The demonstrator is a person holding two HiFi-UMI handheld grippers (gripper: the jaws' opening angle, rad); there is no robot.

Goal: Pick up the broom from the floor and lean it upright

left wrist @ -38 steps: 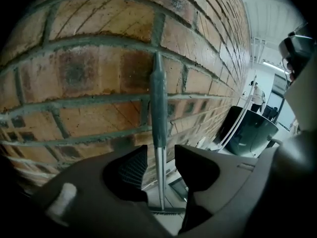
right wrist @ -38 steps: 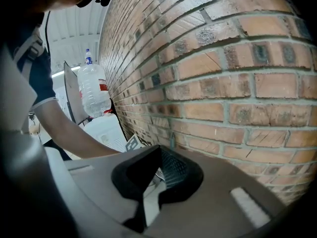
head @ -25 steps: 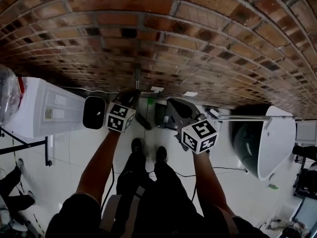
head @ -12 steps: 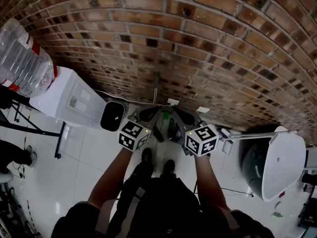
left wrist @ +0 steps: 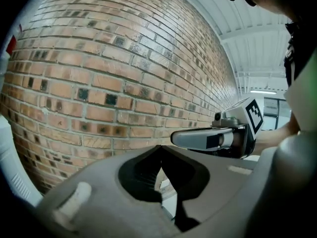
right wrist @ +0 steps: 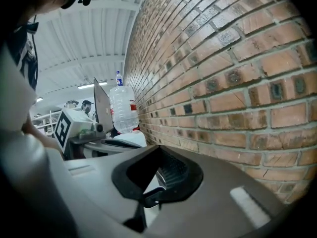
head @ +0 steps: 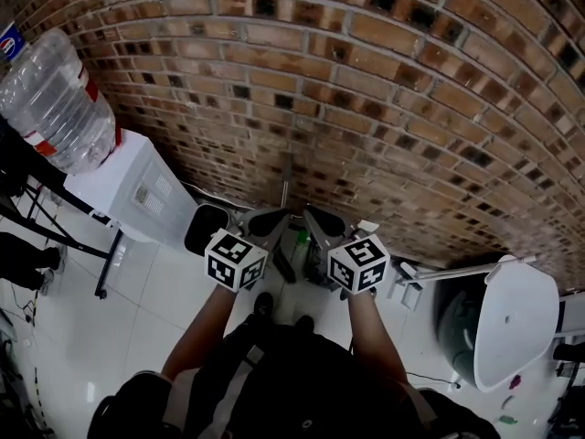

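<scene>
The broom's thin grey handle [head: 284,190] stands upright against the brick wall [head: 384,99], between my two grippers; a dark part [head: 284,265] hangs below it near the floor. My left gripper [head: 289,215] is held up just left of the handle. Its jaws are shut, with nothing between the tips [left wrist: 159,148]. My right gripper [head: 308,211] is just right of the handle, and its jaw tips also meet, holding nothing [right wrist: 158,148]. Each gripper shows in the other's view: the right gripper [left wrist: 174,138] and the left gripper [right wrist: 141,144]. Neither gripper view shows the broom.
A white water dispenser [head: 137,190] with a large clear bottle [head: 55,99] stands at the left by the wall. A black bin [head: 206,229] sits beside it. A white rounded tub [head: 514,323] lies at the right. My shoes [head: 263,305] stand on white floor tiles.
Both grippers have risen and come closer together in front of the wall. The head view has tilted up, so more wall and the bottle show.
</scene>
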